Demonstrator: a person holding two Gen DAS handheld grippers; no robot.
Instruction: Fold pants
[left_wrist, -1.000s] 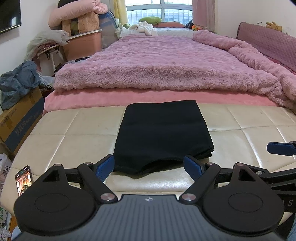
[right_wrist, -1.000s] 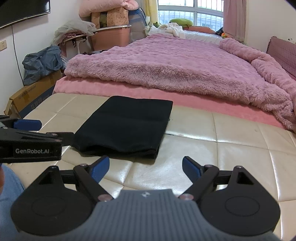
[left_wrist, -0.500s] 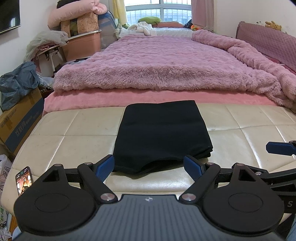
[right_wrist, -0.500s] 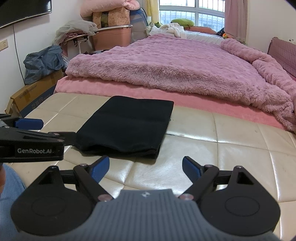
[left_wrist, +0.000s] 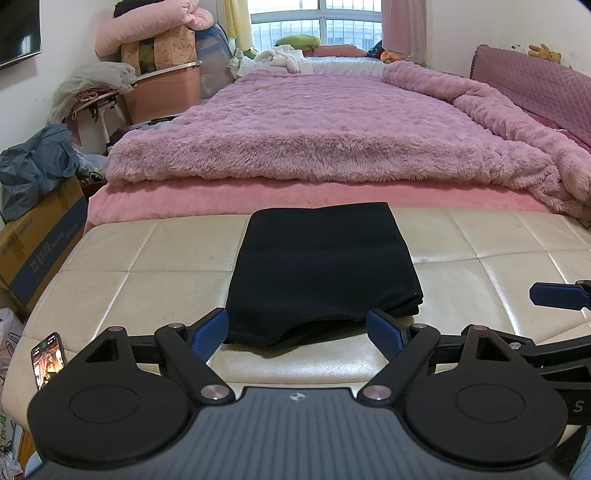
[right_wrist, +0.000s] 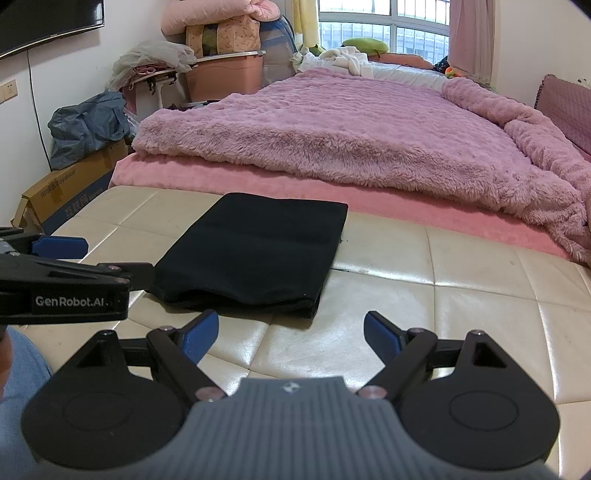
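The black pants (left_wrist: 321, 269) lie folded into a flat rectangle on the cream leather bench (left_wrist: 140, 266). My left gripper (left_wrist: 297, 330) is open and empty, just short of the pants' near edge. In the right wrist view the pants (right_wrist: 255, 254) sit left of centre. My right gripper (right_wrist: 291, 334) is open and empty over the bench (right_wrist: 461, 302), to the right of the pants' near corner. The left gripper also shows at the left edge of the right wrist view (right_wrist: 59, 247).
A bed with a fluffy pink blanket (left_wrist: 332, 136) lies beyond the bench. A phone (left_wrist: 48, 354) rests at the bench's near left corner. A cardboard box (left_wrist: 33, 243) and bags stand on the floor at left. Storage boxes (right_wrist: 221, 74) are stacked at the back.
Both grippers have drifted very slightly; the pants lie still and nothing was gripped or released.
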